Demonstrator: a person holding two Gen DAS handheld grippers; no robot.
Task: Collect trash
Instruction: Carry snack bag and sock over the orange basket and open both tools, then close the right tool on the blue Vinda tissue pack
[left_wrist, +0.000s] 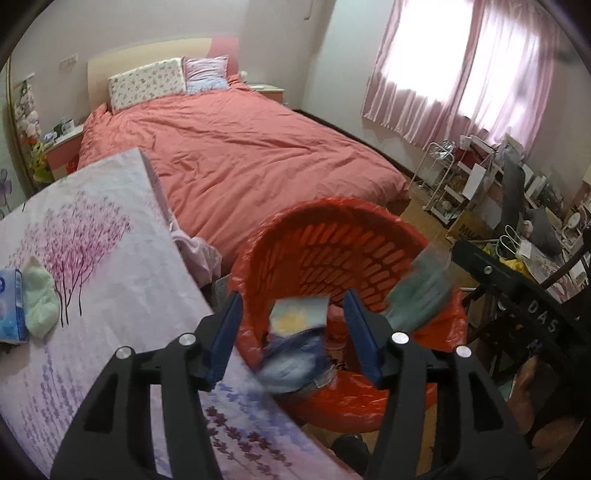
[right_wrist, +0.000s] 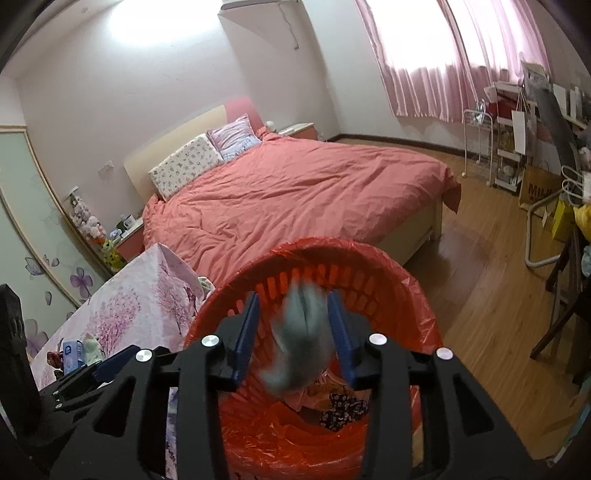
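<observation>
Left wrist view: the left gripper (left_wrist: 293, 338) hangs over the red-lined basket (left_wrist: 332, 236), its fingers (left_wrist: 225, 332) apart, and a blurred blue-and-yellow packet (left_wrist: 295, 332) sits loose between them, apparently dropping in; to do this well, hold over the mouth until it clears the rim. On the flowered worktop (left_wrist: 110, 266), far left, a blue tissue pack (left_wrist: 11, 306) and a pale green cloth (left_wrist: 38, 306) remain. Right wrist view: the right gripper (right_wrist: 293, 336) is also over the basket (right_wrist: 406, 288), fingers (right_wrist: 245, 332) parted around a blurred grey-green wad (right_wrist: 299, 339) that they seem not to pinch; keep centred so it lands inside.
</observation>
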